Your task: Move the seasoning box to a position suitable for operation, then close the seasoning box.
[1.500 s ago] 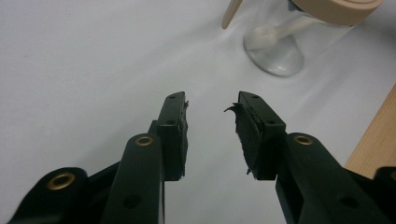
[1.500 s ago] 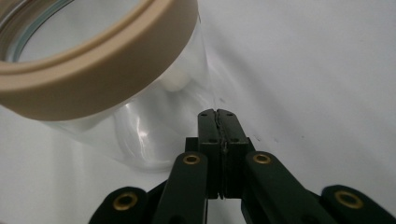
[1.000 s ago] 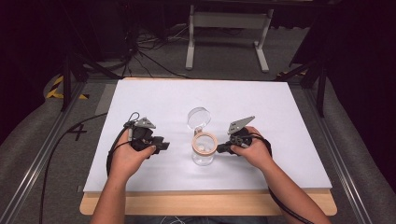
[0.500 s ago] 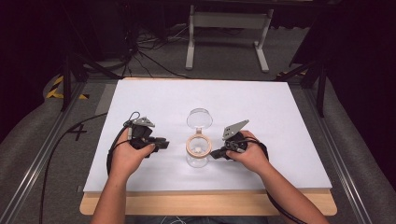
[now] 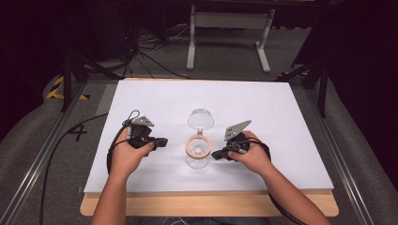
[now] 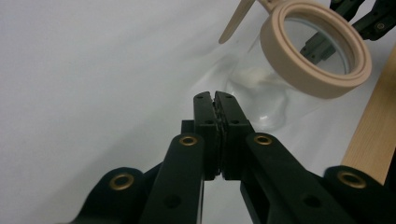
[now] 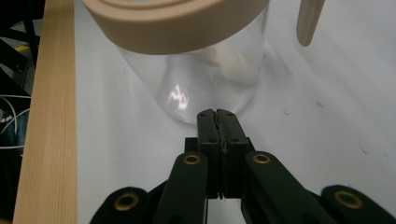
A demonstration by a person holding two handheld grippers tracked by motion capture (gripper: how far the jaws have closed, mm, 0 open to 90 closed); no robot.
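Glass jar (image 5: 197, 157) sits mid-table, left gripper (image 5: 162, 141) and right gripper (image 5: 217, 154) flanking it, both with jaws pressed together, holding nothing.

We can read just 1 mark: a dark figure that looks like a 4 (image 5: 79, 132), standing on the grey floor (image 5: 37, 140) just beside the left edge of the white table (image 5: 281, 108), near a black cable. We find no other text, label or brand legible anywhere, on the table or beyond it.
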